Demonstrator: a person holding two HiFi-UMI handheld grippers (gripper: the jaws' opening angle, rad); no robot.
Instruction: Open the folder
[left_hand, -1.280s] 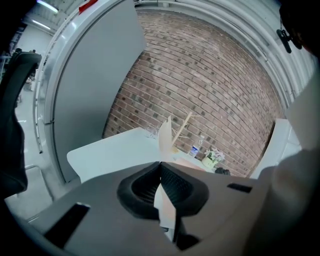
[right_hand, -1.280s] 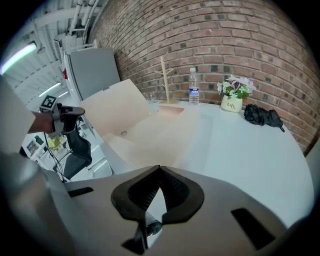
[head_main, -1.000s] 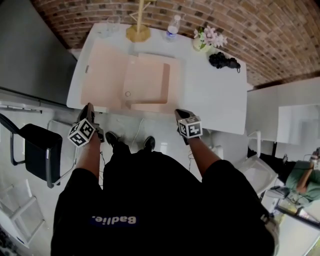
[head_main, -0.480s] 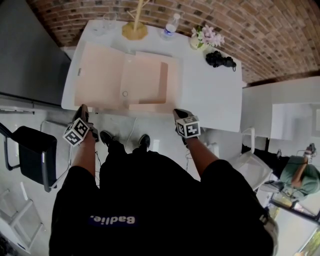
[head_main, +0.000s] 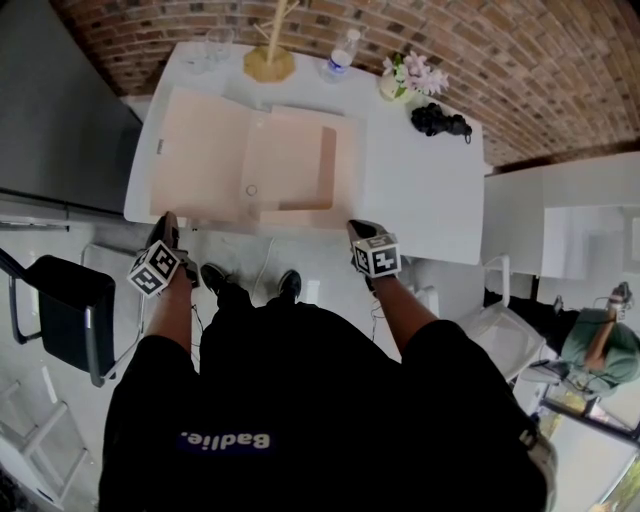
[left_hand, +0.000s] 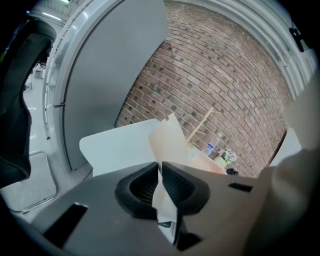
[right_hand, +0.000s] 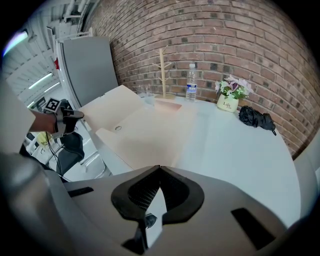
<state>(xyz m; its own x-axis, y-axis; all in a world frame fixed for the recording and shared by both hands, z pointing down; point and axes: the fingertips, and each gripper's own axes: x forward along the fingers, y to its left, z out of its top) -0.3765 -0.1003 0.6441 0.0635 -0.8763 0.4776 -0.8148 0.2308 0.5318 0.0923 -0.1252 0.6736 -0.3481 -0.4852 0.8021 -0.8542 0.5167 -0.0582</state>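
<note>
Left gripper (head_main: 168, 222) down at 10 o'clock has its jaws easing apart, with the folder (head_main: 250, 160) cover's corner between them. Right gripper (head_main: 357, 228) at 1 o'clock is pinched together on nothing. The folder's spread open on the white table (head_main: 420, 200) at 12, water bottle (head_main: 343, 52) behind it.

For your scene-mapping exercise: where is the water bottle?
In the head view, the water bottle stands on the table, far edge, between the wooden stand and the flower pot.

office-like room, brick wall (head_main: 560, 60), grey partition (head_main: 50, 110), white table (head_main: 420, 200), black chair (head_main: 60, 300), more white desks (head_main: 590, 230) alongside
</note>
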